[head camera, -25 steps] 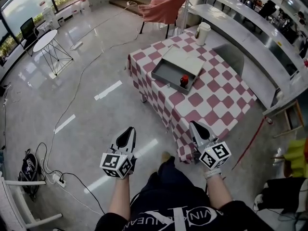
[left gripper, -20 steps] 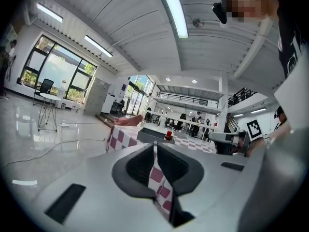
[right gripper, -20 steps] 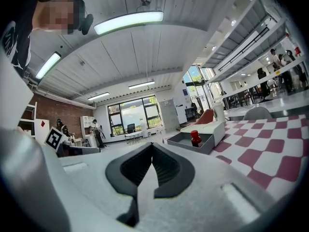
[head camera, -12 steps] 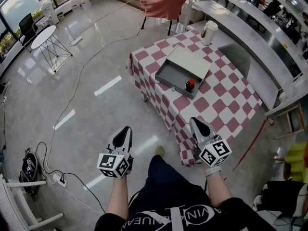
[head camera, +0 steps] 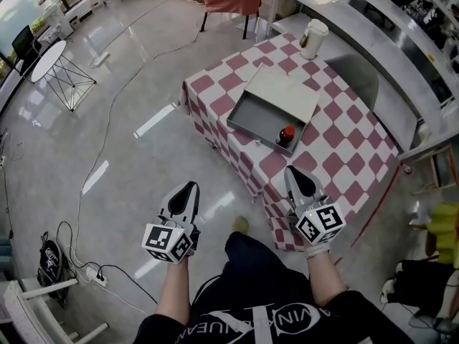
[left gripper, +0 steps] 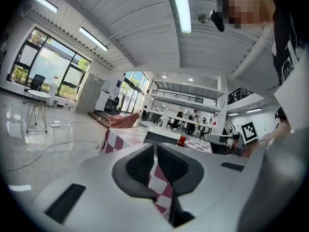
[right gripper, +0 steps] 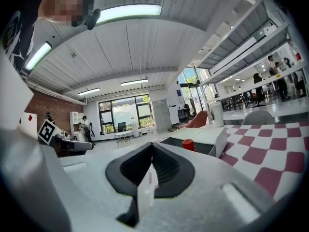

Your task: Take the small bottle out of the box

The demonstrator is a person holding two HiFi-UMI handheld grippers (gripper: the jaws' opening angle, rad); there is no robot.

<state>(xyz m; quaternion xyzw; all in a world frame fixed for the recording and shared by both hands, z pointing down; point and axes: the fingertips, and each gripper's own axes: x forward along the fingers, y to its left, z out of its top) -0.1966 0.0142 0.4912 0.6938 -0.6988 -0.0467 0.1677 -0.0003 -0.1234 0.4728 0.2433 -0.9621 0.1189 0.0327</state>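
Left claw point(head camera: 188, 188) and right claw point(head camera: 293, 173) both closed, empty. Small bottle point(head camera: 286, 135) upright in box point(head camera: 252, 117), near-right corner; box by tabletop point(head camera: 338, 151) left edge.

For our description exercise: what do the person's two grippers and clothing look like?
The left gripper and right gripper each have a pale grey body, black tapered jaws and a white cube printed with black square markers. The person wears a black top with white lettering.
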